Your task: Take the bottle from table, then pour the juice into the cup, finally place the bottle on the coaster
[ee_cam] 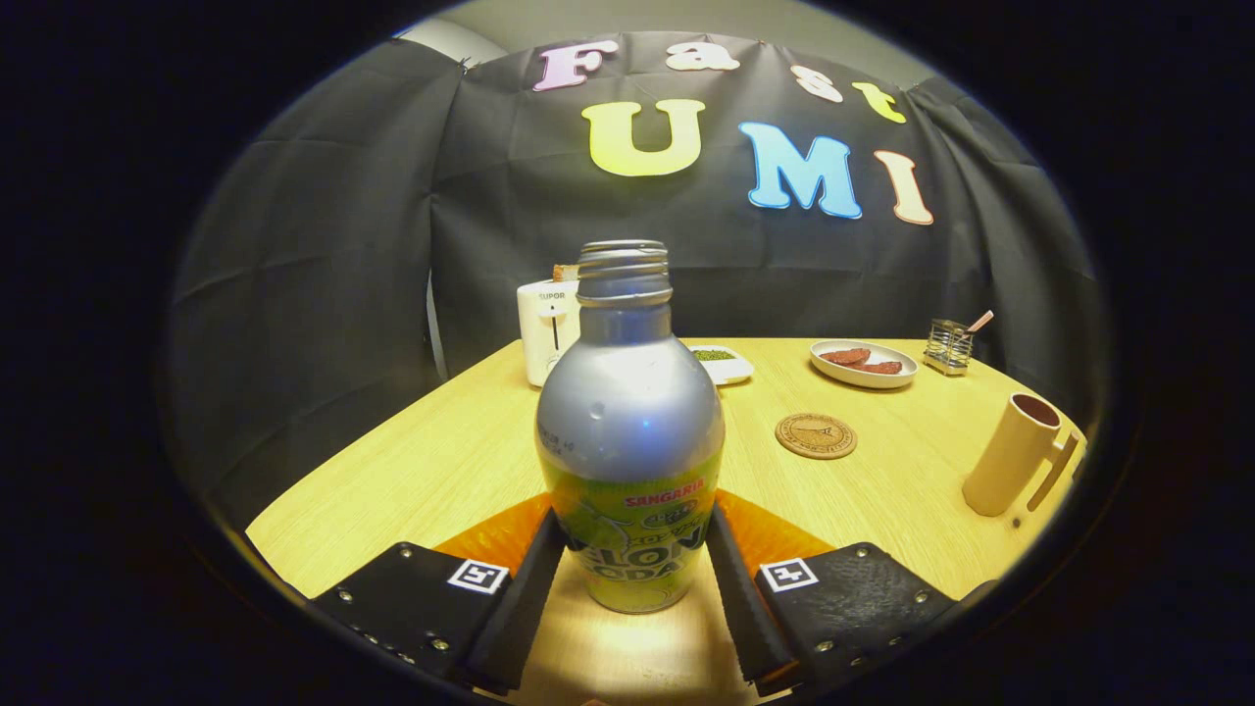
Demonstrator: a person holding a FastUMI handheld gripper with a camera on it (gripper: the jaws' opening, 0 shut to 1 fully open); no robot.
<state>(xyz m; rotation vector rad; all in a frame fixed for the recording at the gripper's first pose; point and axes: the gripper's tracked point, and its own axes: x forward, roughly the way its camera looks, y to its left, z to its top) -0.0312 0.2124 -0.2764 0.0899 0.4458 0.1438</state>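
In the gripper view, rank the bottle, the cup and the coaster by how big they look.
1. bottle, between the jaws, pads touching its sides; nearness inflates it
2. cup
3. coaster, lying flat beyond the bottle

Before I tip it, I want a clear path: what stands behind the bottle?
Behind the bottle, gripped by the gripper, a white toaster and a small dish peek out. The tabletop directly behind is covered.

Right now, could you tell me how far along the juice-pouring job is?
Early. The gripper has both fingers against the uncapped bottle, which looks to be standing on the table, so the pick-up is in hand. Left: pouring into the cup beyond, then setting the bottle on the bare coaster.
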